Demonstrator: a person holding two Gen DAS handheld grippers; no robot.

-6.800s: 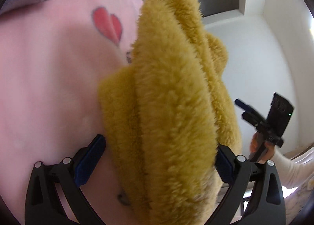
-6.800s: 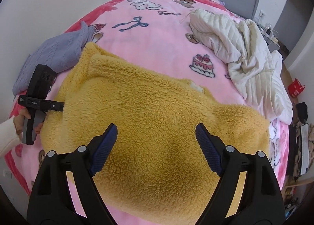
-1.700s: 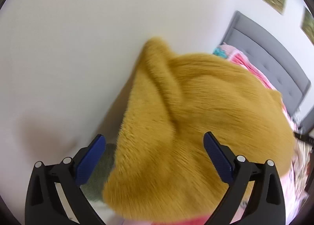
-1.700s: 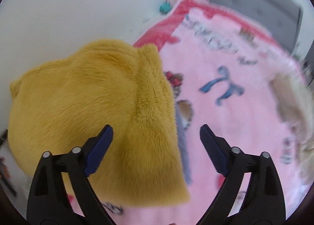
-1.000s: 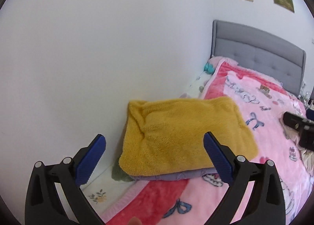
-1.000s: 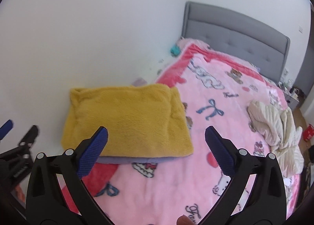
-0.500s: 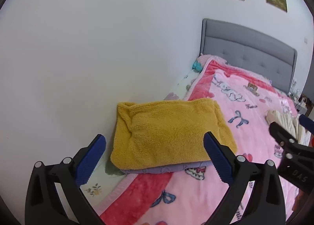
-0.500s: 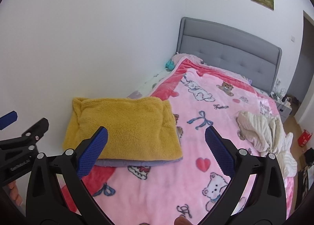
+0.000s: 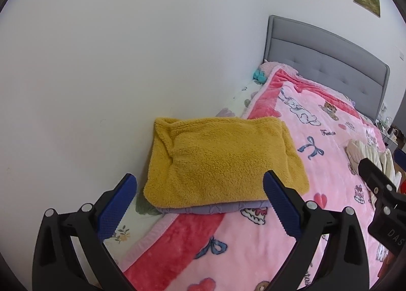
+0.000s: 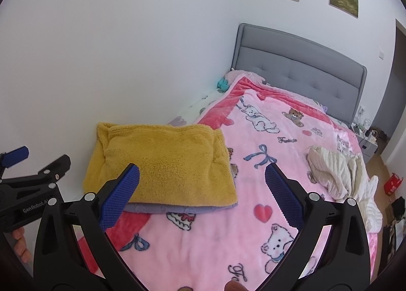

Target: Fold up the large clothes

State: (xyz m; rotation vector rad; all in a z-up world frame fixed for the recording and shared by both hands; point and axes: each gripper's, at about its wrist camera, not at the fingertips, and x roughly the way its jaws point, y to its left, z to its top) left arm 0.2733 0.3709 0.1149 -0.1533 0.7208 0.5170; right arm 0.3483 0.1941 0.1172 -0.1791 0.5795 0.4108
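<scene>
Nearest the cameras, left gripper (image 9: 198,202) and right gripper (image 10: 203,194) both spread wide, empty; folded yellow fleece (image 10: 162,164) stacked on purple garment (image 10: 182,207) by the wall; farther right, cream garment (image 10: 340,174) crumpled; grab it by two corners, spread flat before folding.

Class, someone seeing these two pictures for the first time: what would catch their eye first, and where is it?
The folded mustard fleece, stacked on a folded lilac garment at the wall-side edge of the pink cartoon blanket. Next, the crumpled cream garment on the blanket's far side, unfolded. Both grippers hang back, jaws open and empty.
</scene>
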